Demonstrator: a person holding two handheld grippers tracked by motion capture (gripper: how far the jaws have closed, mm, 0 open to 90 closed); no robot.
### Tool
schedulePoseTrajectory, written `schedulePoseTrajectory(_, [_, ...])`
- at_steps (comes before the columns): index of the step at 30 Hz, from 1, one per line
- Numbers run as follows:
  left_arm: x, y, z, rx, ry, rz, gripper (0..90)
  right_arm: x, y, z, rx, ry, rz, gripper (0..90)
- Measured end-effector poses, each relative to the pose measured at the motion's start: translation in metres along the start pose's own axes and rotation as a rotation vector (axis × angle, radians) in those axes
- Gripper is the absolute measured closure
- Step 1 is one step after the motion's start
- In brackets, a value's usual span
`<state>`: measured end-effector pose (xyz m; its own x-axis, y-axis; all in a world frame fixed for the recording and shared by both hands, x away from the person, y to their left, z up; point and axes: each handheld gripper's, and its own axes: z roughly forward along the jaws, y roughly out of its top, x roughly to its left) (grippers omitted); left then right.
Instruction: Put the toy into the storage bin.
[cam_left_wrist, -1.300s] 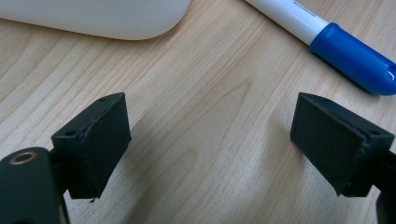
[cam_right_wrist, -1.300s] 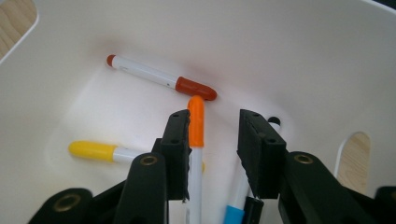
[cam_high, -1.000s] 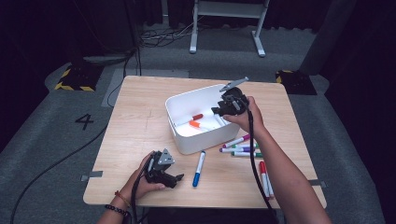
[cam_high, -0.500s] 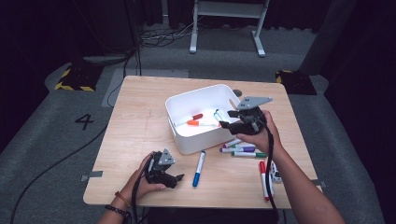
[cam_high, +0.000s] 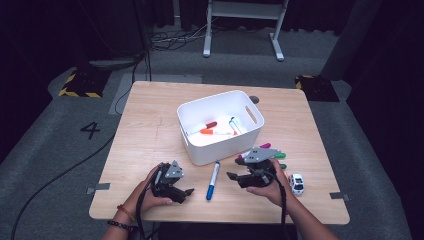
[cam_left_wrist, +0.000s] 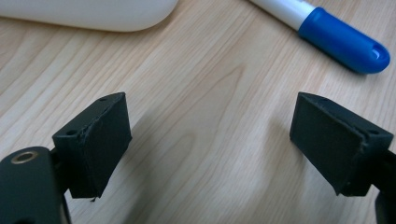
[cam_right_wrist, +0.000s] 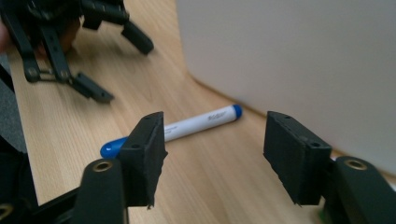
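On the desk (cam_high: 150, 150), a blue-capped marker (cam_high: 213, 180) lies just in front of the white bin (cam_high: 220, 127), between the two claws. Both the left claw (cam_high: 186, 192) and the right claw (cam_high: 231, 176) are released, grasping nothing. Print on the marker's barrel is too blurred to read; a "4" (cam_high: 90, 130) marks the floor.

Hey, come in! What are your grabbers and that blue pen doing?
Both grippers, left and right, open, empty. Blue pen on table between them, beside bin. Nothing in the way.
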<state>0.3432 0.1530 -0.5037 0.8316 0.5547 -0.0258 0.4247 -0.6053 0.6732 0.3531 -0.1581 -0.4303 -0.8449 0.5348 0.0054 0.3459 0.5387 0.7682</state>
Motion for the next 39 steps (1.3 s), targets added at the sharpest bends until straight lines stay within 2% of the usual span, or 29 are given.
schedulePoseTrajectory(4, [0.007,-0.007,-0.005,-0.003,0.004,-0.023,12.6,0.010,-0.009,0.022,0.020,0.013,0.024,31.4])
schedulePoseTrajectory(5, [0.009,-0.008,-0.007,-0.006,0.014,-0.018,12.6,0.013,-0.010,0.027,0.024,0.015,0.028,29.9])
schedulePoseTrajectory(8, [0.016,-0.013,-0.011,-0.004,0.034,-0.044,12.6,0.023,-0.012,0.040,0.043,0.025,0.026,26.0])
schedulePoseTrajectory(13, [0.018,-0.014,-0.012,-0.003,0.039,-0.052,12.9,0.034,-0.011,0.054,0.024,-0.006,0.042,24.7])
schedulePoseTrajectory(16, [0.018,-0.014,-0.012,-0.003,0.039,-0.052,12.9,0.038,-0.011,0.061,0.029,-0.015,0.058,23.7])
schedulePoseTrajectory(18, [0.018,-0.013,-0.012,-0.004,0.041,-0.052,12.7,0.041,-0.011,0.067,0.038,-0.045,0.048,23.8])
schedulePoseTrajectory(19, [0.018,-0.013,-0.012,-0.003,0.046,-0.049,12.6,0.041,-0.010,0.068,0.035,-0.038,0.054,24.0])
schedulePoseTrajectory(20, [0.018,-0.013,-0.012,-0.003,0.046,-0.050,12.6,0.043,-0.010,0.071,0.041,-0.043,0.056,24.7])
schedulePoseTrajectory(22, [0.018,-0.013,-0.012,-0.003,0.045,-0.050,12.6,0.045,-0.012,0.076,0.070,-0.085,0.048,25.1])
schedulePoseTrajectory(24, [0.018,-0.013,-0.012,-0.003,0.046,-0.050,12.6,0.045,-0.015,0.080,0.087,-0.075,0.070,25.5])
schedulePoseTrajectory(25, [0.018,-0.013,-0.012,-0.003,0.046,-0.050,12.5,0.045,-0.017,0.083,0.113,-0.092,0.066,26.3])
schedulePoseTrajectory(27, [0.018,-0.013,-0.012,-0.003,0.045,-0.050,12.6,0.045,-0.020,0.082,0.109,-0.091,0.079,26.6])
schedulePoseTrajectory(30, [0.018,-0.013,-0.012,-0.002,0.046,-0.051,12.6,0.043,-0.023,0.076,0.119,-0.084,0.073,34.4])
schedulePoseTrajectory(35, [0.018,-0.013,-0.012,-0.003,0.046,-0.052,12.6,0.036,-0.032,0.062,0.108,-0.086,0.073,55.2])
schedulePoseTrajectory(39, [0.018,-0.013,-0.012,-0.002,0.046,-0.052,12.6,0.026,-0.039,0.051,0.125,-0.069,0.059,70.0])
